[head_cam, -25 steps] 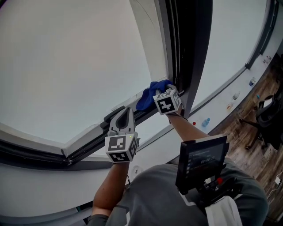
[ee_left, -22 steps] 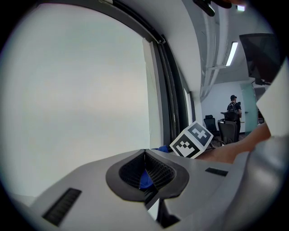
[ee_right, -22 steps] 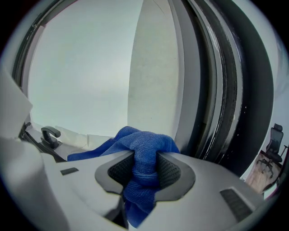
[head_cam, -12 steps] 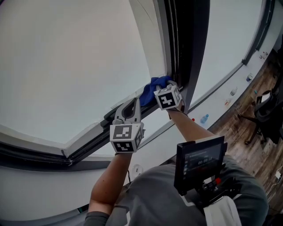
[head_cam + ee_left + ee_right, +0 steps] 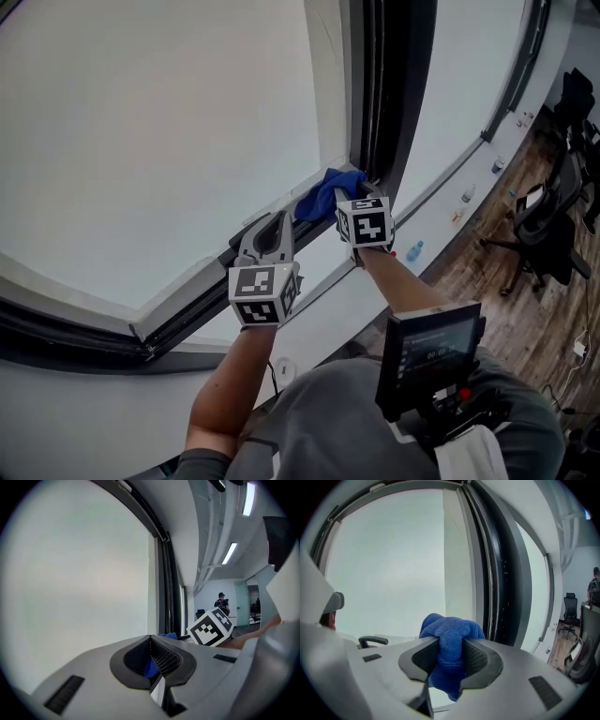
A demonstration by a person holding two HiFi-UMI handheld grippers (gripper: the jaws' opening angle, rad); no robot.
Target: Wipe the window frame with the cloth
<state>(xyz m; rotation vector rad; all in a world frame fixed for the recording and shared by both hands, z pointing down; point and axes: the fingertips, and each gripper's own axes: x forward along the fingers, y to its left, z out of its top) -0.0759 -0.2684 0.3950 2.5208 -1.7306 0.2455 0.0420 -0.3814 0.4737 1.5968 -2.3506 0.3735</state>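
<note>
Window frame (image 5: 382,103) against right gripper (image 5: 450,652)'s cloth (image 5: 451,629)

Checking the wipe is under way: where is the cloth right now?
The blue cloth is clamped in the right tool, at the bottom corner of the window frame, near the head view's centre.

Blue terry cloth (image 5: 450,630): solid royal blue, no pattern. Dark metal window frame (image 5: 380,94): black and dark grey. Left gripper (image 5: 151,644) and right gripper (image 5: 450,651): light-grey shells, black cross-hatched pads (image 5: 477,660), cubes white with black square markers. Wood-plank floor (image 5: 562,328): brown.
</note>
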